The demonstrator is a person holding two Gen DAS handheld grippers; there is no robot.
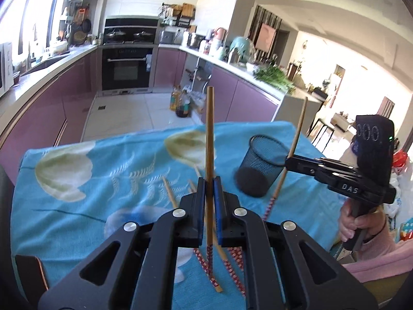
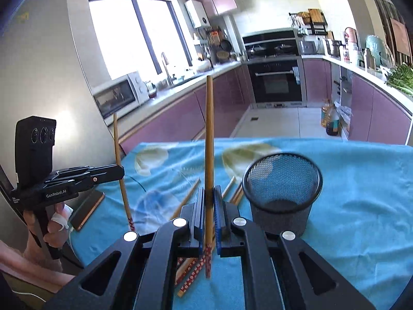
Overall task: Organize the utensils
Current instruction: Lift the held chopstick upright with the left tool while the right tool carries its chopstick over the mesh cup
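Observation:
In the left wrist view my left gripper (image 1: 209,180) is shut on a bamboo chopstick (image 1: 209,134) that stands nearly upright, its red patterned end hanging below the jaws. My right gripper (image 1: 287,160) is shut on a second chopstick (image 1: 297,131) just right of the black mesh cup (image 1: 263,166). The right wrist view shows the right gripper (image 2: 209,192) with its chopstick (image 2: 209,134), the mesh cup (image 2: 282,193) close on its right, and the left gripper (image 2: 120,171) with its chopstick (image 2: 117,142). Several loose chopsticks (image 2: 187,200) lie on the blue cloth (image 2: 361,193).
A dark flat device with a copper edge (image 2: 87,209) lies at the table's left edge. More loose chopsticks (image 1: 229,268) lie under the left gripper. Beyond the far table edge are oil bottles (image 1: 180,103) on the floor, purple cabinets and an oven (image 1: 126,69).

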